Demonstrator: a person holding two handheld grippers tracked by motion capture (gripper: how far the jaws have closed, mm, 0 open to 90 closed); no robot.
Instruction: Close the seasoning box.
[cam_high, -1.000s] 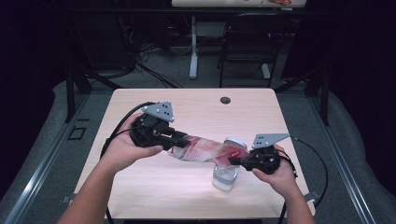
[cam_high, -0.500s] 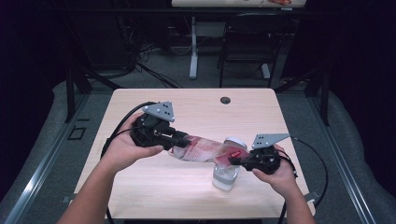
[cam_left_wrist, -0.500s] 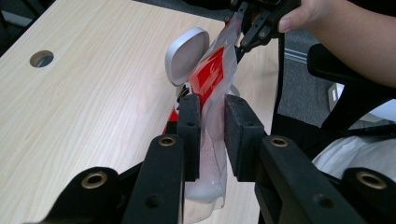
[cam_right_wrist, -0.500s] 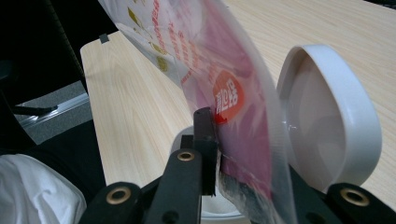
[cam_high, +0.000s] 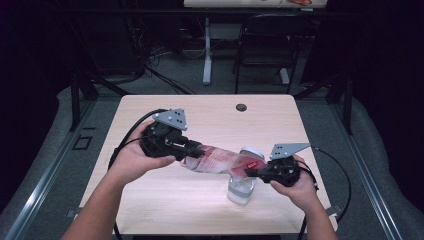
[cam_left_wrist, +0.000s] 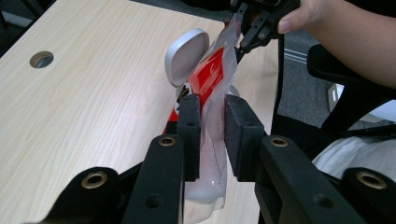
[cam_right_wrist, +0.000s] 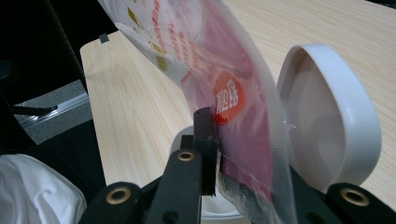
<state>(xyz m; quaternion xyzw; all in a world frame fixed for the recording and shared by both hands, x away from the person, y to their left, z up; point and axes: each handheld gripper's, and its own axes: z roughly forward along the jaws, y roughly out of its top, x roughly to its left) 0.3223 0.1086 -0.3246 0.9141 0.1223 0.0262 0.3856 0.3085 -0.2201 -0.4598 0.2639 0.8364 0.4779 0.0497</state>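
At the centre of the high view we see the red-and-clear plastic pouch (cam_high: 220, 161) stretched above the clear plastic jar with its white lid (cam_high: 241, 187), our left gripper (cam_high: 192, 149) and right gripper (cam_high: 252, 172) each clamped on one end.

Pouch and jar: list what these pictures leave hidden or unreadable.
- Pouch print: too small in the high view, blurred in the right gripper view.
- Jar mouth: the pouch covers it in the high view, so whether anything is pouring cannot be told.
- Right gripper: its far jaw sits behind the pouch in its own view.
- Pouch bottom edge: cut off by the frame and by the left gripper in the left gripper view.
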